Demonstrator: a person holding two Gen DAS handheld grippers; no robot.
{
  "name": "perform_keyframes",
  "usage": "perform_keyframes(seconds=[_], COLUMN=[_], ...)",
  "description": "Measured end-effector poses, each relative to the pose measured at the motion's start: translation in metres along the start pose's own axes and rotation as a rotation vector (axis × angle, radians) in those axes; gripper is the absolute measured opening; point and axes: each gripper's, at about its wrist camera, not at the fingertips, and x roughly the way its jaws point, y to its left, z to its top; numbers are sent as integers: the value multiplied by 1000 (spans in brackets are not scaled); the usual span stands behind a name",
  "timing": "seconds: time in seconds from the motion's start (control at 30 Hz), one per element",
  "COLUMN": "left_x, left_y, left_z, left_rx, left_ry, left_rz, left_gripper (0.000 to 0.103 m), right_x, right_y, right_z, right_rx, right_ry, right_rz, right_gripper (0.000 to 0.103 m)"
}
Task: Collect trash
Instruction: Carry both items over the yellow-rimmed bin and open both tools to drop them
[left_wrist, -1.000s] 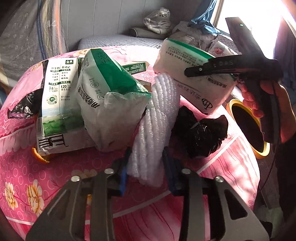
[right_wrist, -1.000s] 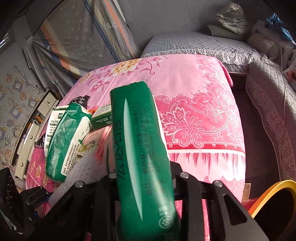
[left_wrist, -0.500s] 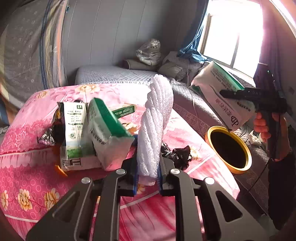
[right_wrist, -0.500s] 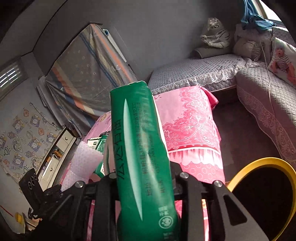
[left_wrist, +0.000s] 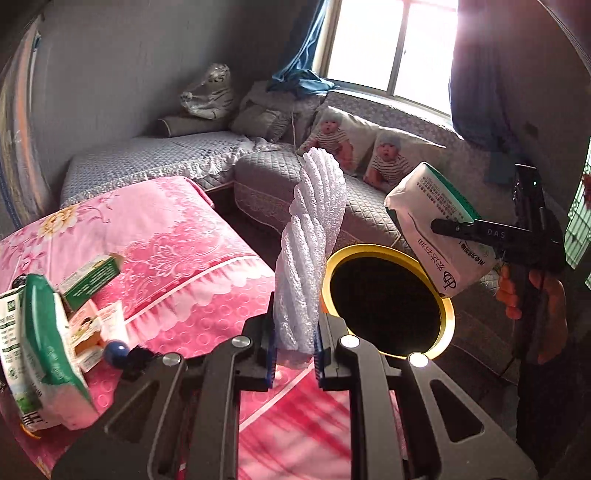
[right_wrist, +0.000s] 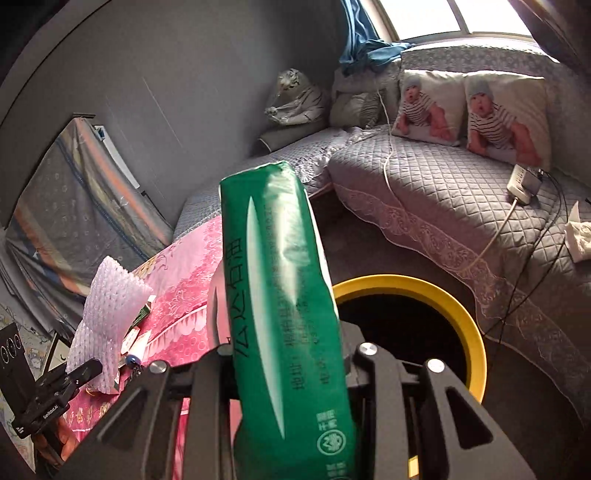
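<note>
**Jaws loaded, 2 items over the bin**

Jaws, left gripper (left_wrist: 293, 354): clamped on the lower end of a white foam wrap (left_wrist: 312, 251), which stands upright at frame centre, its top leaning right toward the bin.

Jaws, right gripper (right_wrist: 291, 373): clamped on a green-and-white tissue pack (right_wrist: 284, 314), held on end in the middle of the right wrist view. In the left wrist view the same pack sits at centre right, its lower corner over the bin's rim.

Item 3, bin (left_wrist: 445, 306): round, yellow rim, dark inside, standing on the floor between the pink-covered bench (left_wrist: 177, 236) and the grey quilted sofa (right_wrist: 443, 192). It lies at lower centre right in both views.

Item 4, trash not yet collected, lower left of the left wrist view, all on the bench: a second green tissue pack (left_wrist: 48, 350), a small green carton (left_wrist: 90, 275), a tube with a blue cap (left_wrist: 110, 332) and other small packets lying close together.

Step in hand: carrying 2 pieces to the bin; neither is dropped yet.

Next move, as judged: bring each piece squarely above the dark opening, then part the jaws. The tissue pack looks nearer to ready. The foam wrap is light and tall, so it may catch the rim or drift if let go off-centre.
</note>
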Motion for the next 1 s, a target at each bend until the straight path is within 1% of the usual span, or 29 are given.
perform_keyframes(seconds=[0.1, 0.17, 0.27, 0.33, 0.4, 0.57, 0.67, 0.7, 0.73, 0.77, 0.8, 0.83, 0.93, 1.0], left_x=[37, 55, 82, 98, 109, 132, 138, 139, 139, 138, 136, 134, 129, 121], left_y=[-27, -40, -56, -62, -65, -72, -77, -77, -77, -76, -75, -73, -65, -60], left_z=[8, 11, 14, 15, 15, 17, 19, 20, 20, 20, 20, 20, 19, 18], left_rx=[28, 31, 33, 33, 17, 0, -3, -11, -21, -27, -33, -38, -63, -83], left_ry=[36, 62, 96, 111, 130, 164, 158, 157, 155, 149, 136, 121, 115, 99], left_rz=[-33, -52, -74, -84, -97, -110, -117, -122, -133, -129, -110, -95, -96, -93], left_gripper=[14, 14, 14, 14, 14, 14, 16, 20, 25, 46, 71, 75, 76, 84], right_x=[3, 7, 16, 21, 26, 36, 36, 35, 34, 32, 28, 25, 16, 7], right_y=[-23, -36, -53, -60, -67, -81, -83, -82, -82, -81, -80, -80, -82, -84], right_z=[-10, -17, -19, -21, -23, -25, -24, -23, -23, -22, -21, -19, -15, -15], right_rx=[38, 69, 121, 144, 159, 191, 195, 193, 185, 179, 179, 178, 178, 189], right_ry=[1, 6, 26, 33, 39, 59, 53, 50, 42, 30, 16, 4, -34, -63], right_rz=[-49, -76, -84, -105, -138, -152, -153, -161, -177, -195, -211, -220, -255, -265], right_gripper=[26, 26, 26, 27, 27, 27, 32, 37, 48, 54, 65, 66, 66, 66])
